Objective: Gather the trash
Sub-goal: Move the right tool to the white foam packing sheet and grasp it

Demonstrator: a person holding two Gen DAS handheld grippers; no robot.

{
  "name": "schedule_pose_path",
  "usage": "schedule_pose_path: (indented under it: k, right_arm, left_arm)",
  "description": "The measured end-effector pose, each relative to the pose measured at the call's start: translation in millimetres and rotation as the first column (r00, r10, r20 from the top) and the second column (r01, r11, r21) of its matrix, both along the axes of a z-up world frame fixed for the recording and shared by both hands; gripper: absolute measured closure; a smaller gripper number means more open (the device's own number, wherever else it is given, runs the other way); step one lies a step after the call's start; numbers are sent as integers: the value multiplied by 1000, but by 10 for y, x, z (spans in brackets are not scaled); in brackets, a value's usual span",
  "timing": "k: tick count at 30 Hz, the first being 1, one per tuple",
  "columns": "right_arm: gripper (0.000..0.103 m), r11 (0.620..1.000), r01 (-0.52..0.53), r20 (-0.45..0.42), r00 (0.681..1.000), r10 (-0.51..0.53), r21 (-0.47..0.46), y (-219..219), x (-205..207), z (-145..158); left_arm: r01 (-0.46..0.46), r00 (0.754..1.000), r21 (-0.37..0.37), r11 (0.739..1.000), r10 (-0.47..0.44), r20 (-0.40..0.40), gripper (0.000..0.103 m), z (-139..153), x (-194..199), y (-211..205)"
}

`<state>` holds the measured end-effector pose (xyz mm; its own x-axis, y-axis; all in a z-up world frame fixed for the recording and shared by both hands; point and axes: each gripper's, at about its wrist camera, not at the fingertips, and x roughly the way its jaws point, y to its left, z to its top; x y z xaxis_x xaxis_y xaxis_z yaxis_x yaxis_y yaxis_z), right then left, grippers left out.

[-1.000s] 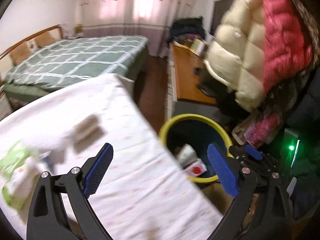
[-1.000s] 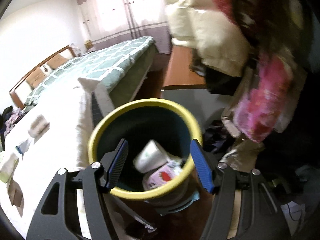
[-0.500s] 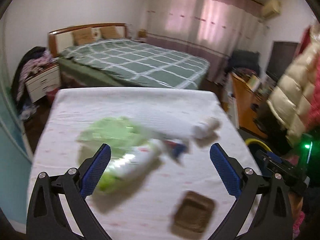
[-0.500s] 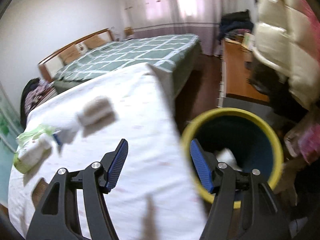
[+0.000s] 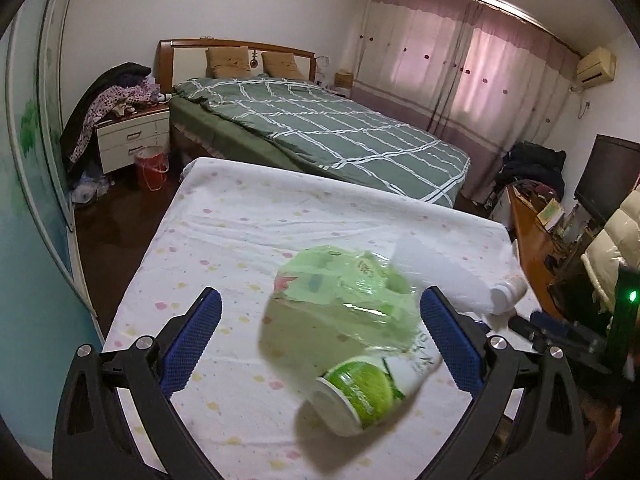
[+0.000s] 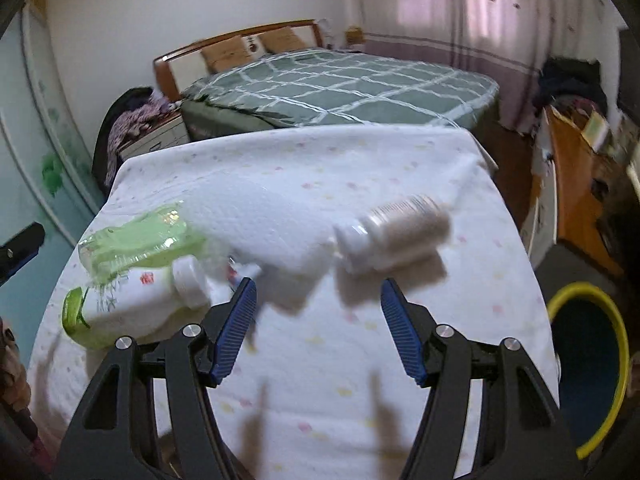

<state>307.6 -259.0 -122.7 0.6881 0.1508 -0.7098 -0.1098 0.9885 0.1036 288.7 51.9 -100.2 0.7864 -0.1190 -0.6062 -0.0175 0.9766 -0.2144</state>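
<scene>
Both grippers hang wide open and empty over the table (image 6: 320, 380) — my right gripper (image 6: 318, 326) nearest the small bottle (image 6: 394, 230), lying crosswise just ahead; my left gripper (image 5: 320, 344) faces the green-capped bottle (image 5: 372, 388).

both grippers are hanging with jaws spread wide, gripping nothing. the left gripper (image 5: 320, 340) is pointing forward and slightly down, its blue pads (image 5: 192, 340) well apart. the right gripper (image 6: 320, 328) is tilting downward too, its ridged blue pads (image 6: 234, 326) facing each other across an open gap.
</scene>
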Motion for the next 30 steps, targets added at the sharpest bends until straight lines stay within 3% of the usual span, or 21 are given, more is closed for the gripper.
schedule_pose_path:
  k: [10,17,18,19,24,30]
  right_arm:
    - [41,976,-187,-11,982,187,-116,670,581,-36]
    - [41,967,-197,-63,980,189,-159,780,715,-252]
    - [43,970,-188,-61,982,180,-152,757,735,-262]
    - [52,972,-183,-61,983,176,-145,735,760,-266]
    - [66,979,-196,-35,980,194,-56,642,733,-159]
    - [92,982,-183,5,983,183,41,483,684,33]
  left_arm:
    - [-17,1000,-24,1000,17,15,5,-109,41,-11]
    - [3,1000,-45,999,-3,5,5,-137,34,-37]
    - [10,1000,-51,999,-10,3,5,-146,30,-47]
    - [14,1000,-53,998,-14,1,5,-150,29,-53]
    - [52,998,-77,996,-54,-28,5,-228,64,-124]
    - [103,993,-82,991,-107,-49,5,-296,89,-259]
